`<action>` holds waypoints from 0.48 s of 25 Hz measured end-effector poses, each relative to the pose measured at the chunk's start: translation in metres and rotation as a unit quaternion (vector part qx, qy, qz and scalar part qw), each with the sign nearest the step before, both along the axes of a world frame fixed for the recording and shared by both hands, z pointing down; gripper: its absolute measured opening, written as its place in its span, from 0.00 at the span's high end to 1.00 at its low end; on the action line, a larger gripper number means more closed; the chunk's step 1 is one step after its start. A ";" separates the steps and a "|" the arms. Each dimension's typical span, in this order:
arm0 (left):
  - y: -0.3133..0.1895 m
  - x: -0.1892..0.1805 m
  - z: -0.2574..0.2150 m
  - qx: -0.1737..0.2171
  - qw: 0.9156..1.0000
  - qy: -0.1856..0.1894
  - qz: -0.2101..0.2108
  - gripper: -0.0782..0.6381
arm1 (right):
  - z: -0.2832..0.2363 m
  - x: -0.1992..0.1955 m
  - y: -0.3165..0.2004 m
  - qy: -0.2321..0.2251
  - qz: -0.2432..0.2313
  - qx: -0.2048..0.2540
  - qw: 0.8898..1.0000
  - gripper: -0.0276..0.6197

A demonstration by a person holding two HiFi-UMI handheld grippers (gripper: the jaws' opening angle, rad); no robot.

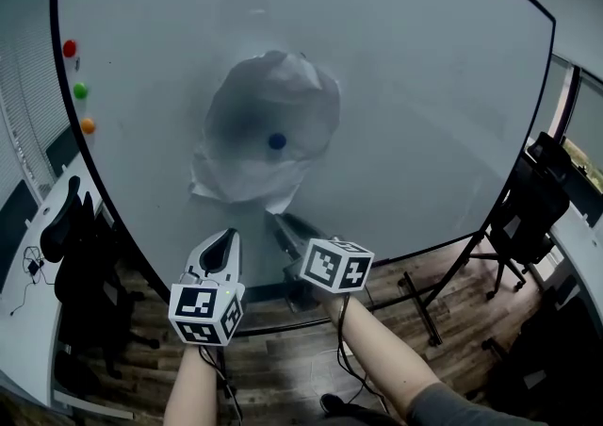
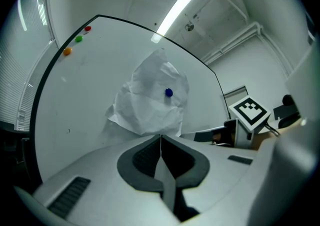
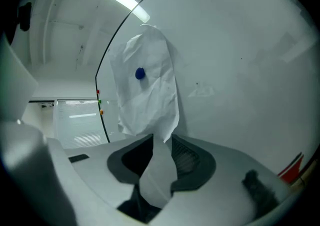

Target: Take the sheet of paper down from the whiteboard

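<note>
A crumpled white sheet of paper (image 1: pixel 268 108) hangs on the whiteboard (image 1: pixel 424 85), pinned by a blue magnet (image 1: pixel 276 141). Both grippers point level at the board, just below the sheet. My left gripper (image 1: pixel 226 236) is under its lower left part, shut and empty; its jaws meet in a closed line (image 2: pixel 161 140), and the paper (image 2: pixel 150 107) and magnet (image 2: pixel 168 92) lie beyond. My right gripper (image 1: pixel 280 221) sits beneath the lower right corner. Its jaws (image 3: pixel 161 142) stand slightly apart, with the paper (image 3: pixel 147 100) corner right at their mouth. The magnet (image 3: pixel 140 73) is above.
Red (image 1: pixel 69 48), green (image 1: pixel 80 90) and orange (image 1: pixel 87 125) magnets sit along the board's left edge. Office chairs stand at the left (image 1: pixel 66 226) and right (image 1: pixel 528 207). The board's stand legs (image 1: pixel 424 306) spread over the wooden floor.
</note>
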State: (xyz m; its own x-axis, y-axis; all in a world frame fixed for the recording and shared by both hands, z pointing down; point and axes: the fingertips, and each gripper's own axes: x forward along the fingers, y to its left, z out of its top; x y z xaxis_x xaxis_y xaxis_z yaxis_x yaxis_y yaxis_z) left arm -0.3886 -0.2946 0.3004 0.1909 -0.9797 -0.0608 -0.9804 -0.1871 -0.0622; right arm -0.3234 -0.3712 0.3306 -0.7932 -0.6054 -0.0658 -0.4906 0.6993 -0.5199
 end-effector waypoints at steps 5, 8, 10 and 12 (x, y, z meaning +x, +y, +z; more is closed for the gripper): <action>-0.005 -0.004 -0.002 0.001 1.000 0.000 -0.007 0.87 | -0.002 -0.005 -0.014 -0.011 0.001 -0.014 1.000 0.80; -0.006 -0.003 -0.003 0.002 1.000 0.004 -0.008 0.87 | -0.001 -0.003 -0.021 -0.024 0.001 -0.027 0.999 0.80; -0.008 0.002 -0.003 0.001 1.000 0.002 -0.006 0.87 | -0.006 -0.001 -0.022 -0.034 -0.002 -0.023 0.999 0.80; -0.009 0.005 -0.005 0.003 1.000 0.006 -0.003 0.87 | -0.012 -0.002 -0.021 -0.035 -0.008 -0.013 0.999 0.80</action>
State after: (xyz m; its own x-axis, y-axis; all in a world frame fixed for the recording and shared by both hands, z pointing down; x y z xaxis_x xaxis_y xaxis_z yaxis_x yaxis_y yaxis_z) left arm -0.3834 -0.3041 0.2958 0.1839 -0.9805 -0.0687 -0.9822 -0.1806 -0.0520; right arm -0.3252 -0.3920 0.3188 -0.7966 -0.5951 -0.1065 -0.4410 0.6925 -0.5709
